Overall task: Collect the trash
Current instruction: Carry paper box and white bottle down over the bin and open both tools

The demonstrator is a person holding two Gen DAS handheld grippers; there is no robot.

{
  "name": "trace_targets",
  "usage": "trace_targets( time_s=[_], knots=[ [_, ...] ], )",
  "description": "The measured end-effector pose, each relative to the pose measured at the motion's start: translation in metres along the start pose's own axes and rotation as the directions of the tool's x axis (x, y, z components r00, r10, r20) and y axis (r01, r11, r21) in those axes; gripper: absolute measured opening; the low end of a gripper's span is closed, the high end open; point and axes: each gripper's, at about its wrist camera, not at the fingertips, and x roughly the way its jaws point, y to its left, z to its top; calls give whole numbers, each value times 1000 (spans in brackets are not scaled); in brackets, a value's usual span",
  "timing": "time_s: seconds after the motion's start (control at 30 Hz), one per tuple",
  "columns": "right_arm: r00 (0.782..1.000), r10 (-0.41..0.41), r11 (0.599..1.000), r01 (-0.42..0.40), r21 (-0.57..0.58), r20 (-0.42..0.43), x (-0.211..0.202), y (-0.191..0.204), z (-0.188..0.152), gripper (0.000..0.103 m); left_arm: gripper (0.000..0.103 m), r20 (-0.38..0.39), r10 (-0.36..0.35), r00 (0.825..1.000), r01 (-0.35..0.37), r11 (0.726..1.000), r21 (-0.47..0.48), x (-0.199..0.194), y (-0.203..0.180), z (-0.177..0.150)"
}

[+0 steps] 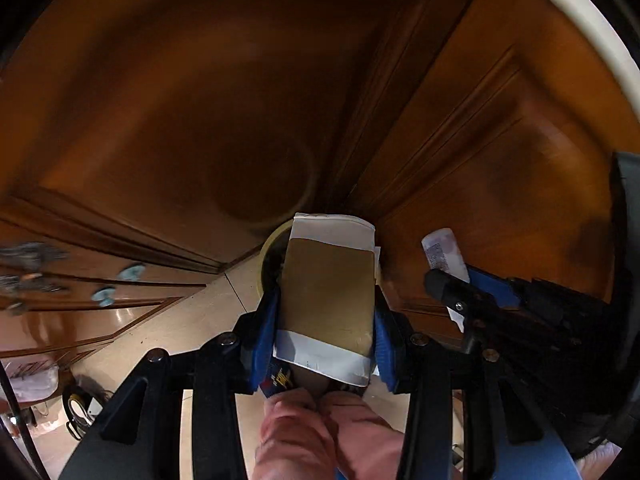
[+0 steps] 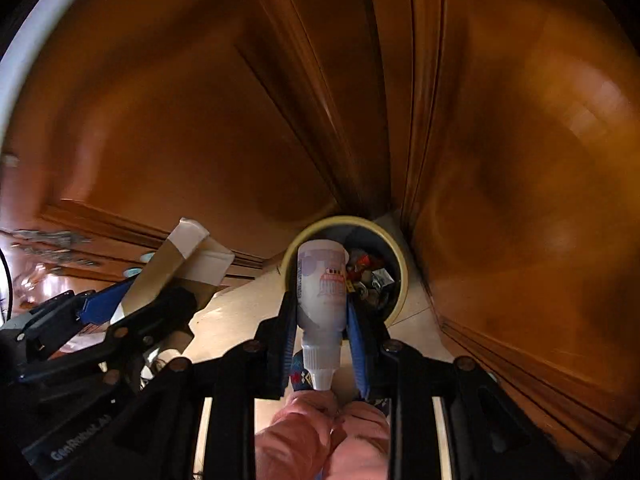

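My left gripper (image 1: 326, 300) is shut on a gold-and-white carton (image 1: 328, 300), held above the floor; the carton also shows at the left of the right wrist view (image 2: 172, 268). My right gripper (image 2: 322, 304) is shut on a white plastic bottle (image 2: 322, 288), cap end toward the camera; the bottle also shows in the left wrist view (image 1: 442, 252). A round bin with a pale yellow rim (image 2: 402, 264) stands on the floor just beyond the bottle, with trash inside. In the left wrist view the bin (image 1: 270, 252) is mostly hidden behind the carton.
Dark wooden cabinet doors (image 1: 200, 100) fill the view behind the bin. Drawers with pale blue knobs (image 1: 132, 272) are at the left. The floor is beige tile (image 1: 192, 312). A white counter edge (image 1: 580, 12) curves at the top right. My legs in pink trousers (image 2: 320, 436) are below.
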Motion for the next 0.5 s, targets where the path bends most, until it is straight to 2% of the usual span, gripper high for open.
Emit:
trace_targets(
  time_s=[0.1, 0.3, 0.5],
  knots=[
    [1000, -16, 1000, 16, 8, -16, 42, -7, -4, 24, 41, -17, -1, 1000, 1, 1000, -8, 48, 9, 0],
    [998, -42, 999, 43, 19, -41, 109, -17, -10, 25, 42, -62, -20, 998, 17, 999, -50, 120, 28, 0],
    [996, -47, 999, 49, 19, -82, 149, -28, -8, 25, 43, -91, -28, 995, 24, 999, -49, 158, 37, 0]
  ],
)
